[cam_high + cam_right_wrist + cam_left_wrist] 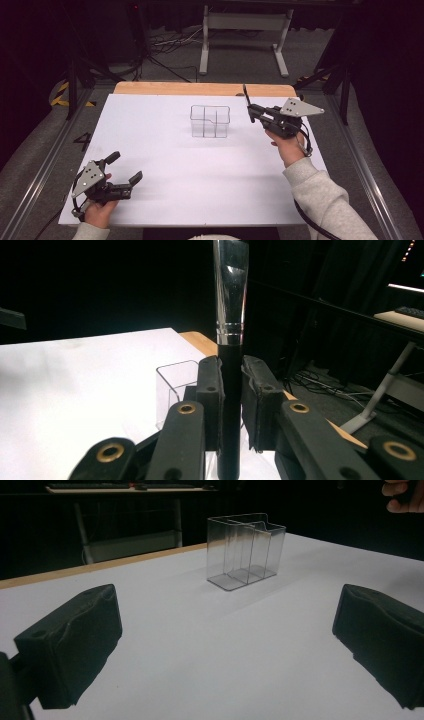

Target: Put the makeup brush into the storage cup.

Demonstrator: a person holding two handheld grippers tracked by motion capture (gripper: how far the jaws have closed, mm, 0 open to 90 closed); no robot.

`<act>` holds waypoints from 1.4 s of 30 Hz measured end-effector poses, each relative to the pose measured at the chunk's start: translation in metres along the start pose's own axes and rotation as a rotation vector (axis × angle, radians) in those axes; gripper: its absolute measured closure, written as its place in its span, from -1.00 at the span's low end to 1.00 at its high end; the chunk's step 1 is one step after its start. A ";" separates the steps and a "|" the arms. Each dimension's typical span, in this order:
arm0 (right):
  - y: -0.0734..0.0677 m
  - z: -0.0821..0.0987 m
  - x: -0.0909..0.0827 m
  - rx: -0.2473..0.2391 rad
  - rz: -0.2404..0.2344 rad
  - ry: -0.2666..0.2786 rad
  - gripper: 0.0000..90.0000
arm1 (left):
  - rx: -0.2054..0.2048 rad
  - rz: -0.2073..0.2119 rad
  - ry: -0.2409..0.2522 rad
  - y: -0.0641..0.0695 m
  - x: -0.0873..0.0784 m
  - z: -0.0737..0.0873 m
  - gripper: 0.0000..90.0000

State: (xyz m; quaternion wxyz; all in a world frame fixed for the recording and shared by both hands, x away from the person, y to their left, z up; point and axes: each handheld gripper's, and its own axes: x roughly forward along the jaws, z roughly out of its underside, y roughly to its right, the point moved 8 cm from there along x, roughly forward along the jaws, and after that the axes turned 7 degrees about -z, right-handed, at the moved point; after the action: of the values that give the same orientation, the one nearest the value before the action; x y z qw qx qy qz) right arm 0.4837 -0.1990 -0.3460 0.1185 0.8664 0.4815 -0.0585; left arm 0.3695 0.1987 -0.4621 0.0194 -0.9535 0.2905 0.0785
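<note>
The brush, a black handle with a shiny metal ferrule above it, stands upright between the two jaws of the right gripper. The jaws are closed on the black handle from both sides, and the pads press against it. The metal part rises above the jaw tips and goes out of the top of the right gripper view, so the bristles cannot be seen there. In the high view the brush is a thin dark stick that points up and away from the right gripper, which the person's right hand holds above the white table.

Just beyond and below the right jaws is a clear plastic organizer; one corner of it shows behind the left pad. In the high view this organizer stands on the table beside the right gripper, not touching it, and thin walls divide it into compartments.

The left gripper is near the front edge of the table, held by the left hand. Its jaws are wide apart and hold nothing. In the left gripper view the organizer stands well ahead of the jaws, about in the middle between them, and bare white table lies between the two black pads.
</note>
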 end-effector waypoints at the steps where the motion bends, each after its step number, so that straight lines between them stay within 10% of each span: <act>1: 0.002 -0.001 0.004 0.003 0.003 -0.001 0.76 | 0.000 -0.001 0.001 0.000 0.000 0.000 -1.00; 42: 0.010 -0.006 0.080 0.009 -0.013 0.037 0.76 | 0.012 -0.009 -0.003 -0.002 0.000 0.001 -1.00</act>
State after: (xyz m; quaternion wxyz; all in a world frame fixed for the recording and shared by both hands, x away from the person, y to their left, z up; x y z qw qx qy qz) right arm 0.5347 -0.1372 -0.3563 0.1053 0.8647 0.4890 -0.0451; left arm 0.3705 0.2000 -0.4636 0.0262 -0.9545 0.2865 0.0782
